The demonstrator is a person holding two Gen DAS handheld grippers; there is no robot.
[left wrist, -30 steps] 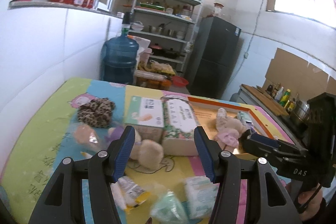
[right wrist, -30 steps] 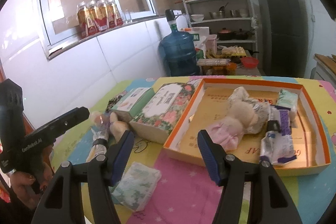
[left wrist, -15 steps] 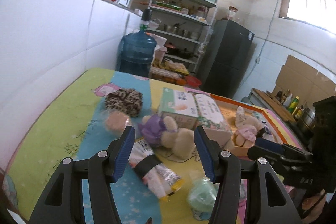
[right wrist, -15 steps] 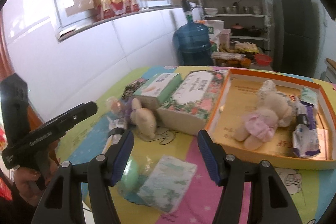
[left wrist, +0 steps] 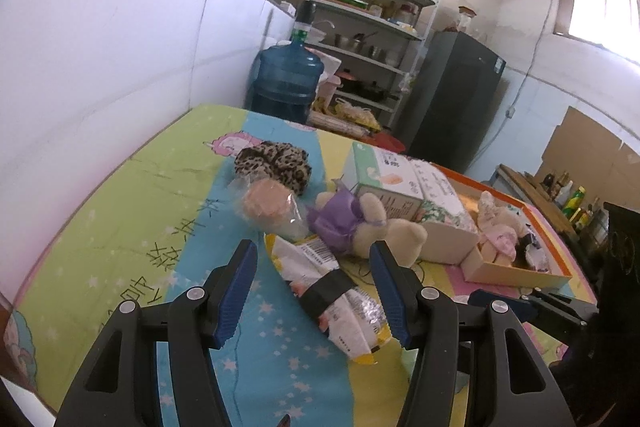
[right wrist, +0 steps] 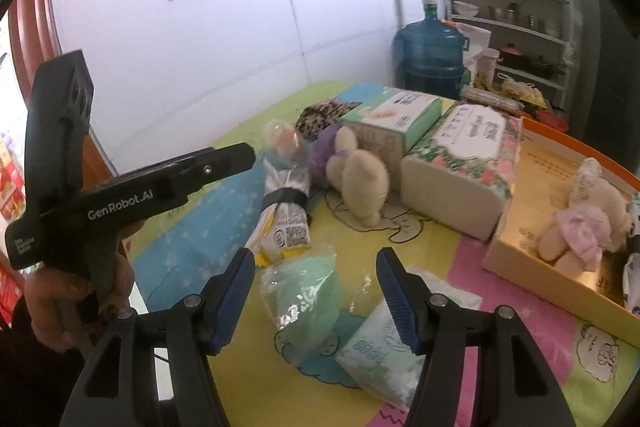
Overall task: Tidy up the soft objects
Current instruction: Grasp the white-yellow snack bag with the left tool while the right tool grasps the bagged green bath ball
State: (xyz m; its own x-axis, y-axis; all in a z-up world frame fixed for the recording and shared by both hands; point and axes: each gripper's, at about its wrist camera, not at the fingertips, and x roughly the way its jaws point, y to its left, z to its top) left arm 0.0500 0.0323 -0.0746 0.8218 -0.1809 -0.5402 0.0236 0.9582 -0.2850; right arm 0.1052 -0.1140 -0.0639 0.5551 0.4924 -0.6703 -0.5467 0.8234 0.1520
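Note:
My left gripper [left wrist: 312,287] is open, its jaws on either side of a white and yellow packet bound with black tape [left wrist: 332,291] on the table, not pressing it. Just beyond lie a bagged peach sponge [left wrist: 266,205], a beige plush in a purple dress [left wrist: 352,223] and a leopard scrunchie [left wrist: 274,163]. My right gripper [right wrist: 316,291] is open above a bagged green sponge [right wrist: 306,291], with a tissue pack [right wrist: 380,351] beside it. An orange-rimmed box [right wrist: 580,155] holds a plush in a pink dress [right wrist: 576,231].
Two tissue boxes, a green one [right wrist: 394,115] and a floral one [right wrist: 464,163], stand between the loose items and the orange box. A blue water jug [left wrist: 286,83], metal shelves [left wrist: 372,39] and a dark fridge [left wrist: 452,99] stand behind the table. The white wall runs along the left.
Both grippers moved left and lower across the table. The left one now frames the taped packet instead of the tissue boxes. The right one has left the orange box for the green sponge.

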